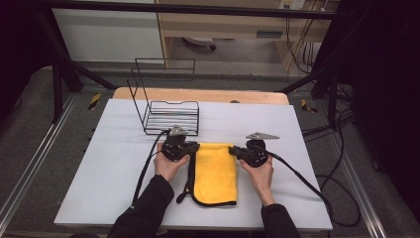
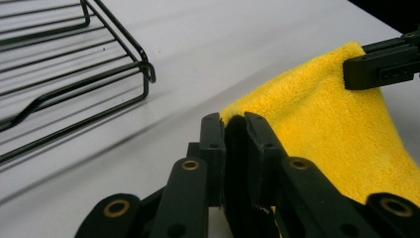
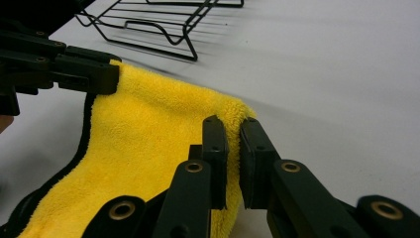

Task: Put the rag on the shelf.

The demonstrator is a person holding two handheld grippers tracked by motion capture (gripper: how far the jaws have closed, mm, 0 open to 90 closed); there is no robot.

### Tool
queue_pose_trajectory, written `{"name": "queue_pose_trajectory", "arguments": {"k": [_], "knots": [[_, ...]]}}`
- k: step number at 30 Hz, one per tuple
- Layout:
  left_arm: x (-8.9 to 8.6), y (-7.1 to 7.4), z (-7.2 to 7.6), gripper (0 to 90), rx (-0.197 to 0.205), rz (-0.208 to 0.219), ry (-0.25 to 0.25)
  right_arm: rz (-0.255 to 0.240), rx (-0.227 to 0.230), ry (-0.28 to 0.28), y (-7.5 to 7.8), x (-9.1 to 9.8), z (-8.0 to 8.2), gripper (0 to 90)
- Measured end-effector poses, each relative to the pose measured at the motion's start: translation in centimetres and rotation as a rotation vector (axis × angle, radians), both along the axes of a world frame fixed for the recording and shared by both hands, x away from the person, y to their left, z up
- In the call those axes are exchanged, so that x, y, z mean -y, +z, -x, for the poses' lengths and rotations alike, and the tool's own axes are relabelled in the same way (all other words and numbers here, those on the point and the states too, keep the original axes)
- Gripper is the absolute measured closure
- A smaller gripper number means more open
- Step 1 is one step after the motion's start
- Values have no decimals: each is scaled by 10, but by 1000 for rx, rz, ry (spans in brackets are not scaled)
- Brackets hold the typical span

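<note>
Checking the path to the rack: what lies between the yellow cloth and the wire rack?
Bare white table separates yellow cloth from wire rack, seen in the high view.

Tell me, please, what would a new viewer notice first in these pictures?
First, the bright yellow cloth lying near the front middle of the white table. The left claw and right claw each pinch one far corner of it. Behind the left claw stands a black wire rack.

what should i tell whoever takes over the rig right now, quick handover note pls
Left tongs: shut on the yellow cloth at its far left corner.
Right tongs: shut on its far right corner.
The cloth lies folded on the white table, near edge down, with the wire rack just behind it.
Done: both far corners gripped.
Left: probably another fold or a move to the rack.
</note>
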State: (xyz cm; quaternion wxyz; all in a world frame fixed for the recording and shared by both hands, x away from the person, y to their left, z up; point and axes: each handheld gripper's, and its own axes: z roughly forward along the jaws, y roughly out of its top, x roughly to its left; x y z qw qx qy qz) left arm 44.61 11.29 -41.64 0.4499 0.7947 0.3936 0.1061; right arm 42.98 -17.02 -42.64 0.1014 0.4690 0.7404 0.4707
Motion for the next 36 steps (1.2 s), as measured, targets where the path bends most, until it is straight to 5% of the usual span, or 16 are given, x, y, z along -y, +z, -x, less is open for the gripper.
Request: {"name": "queue_pose_trajectory", "arguments": {"k": [11, 17, 36], "knots": [[-6, 15, 17, 792, 73, 25, -11, -15, 77, 17, 19, 0, 16, 832], [-9, 22, 25, 792, 97, 78, -1, -17, 117, 28, 29, 0, 24, 832], [-20, 46, 40, 792, 163, 137, -6, -44, 223, 46, 61, -3, 44, 833]]}}
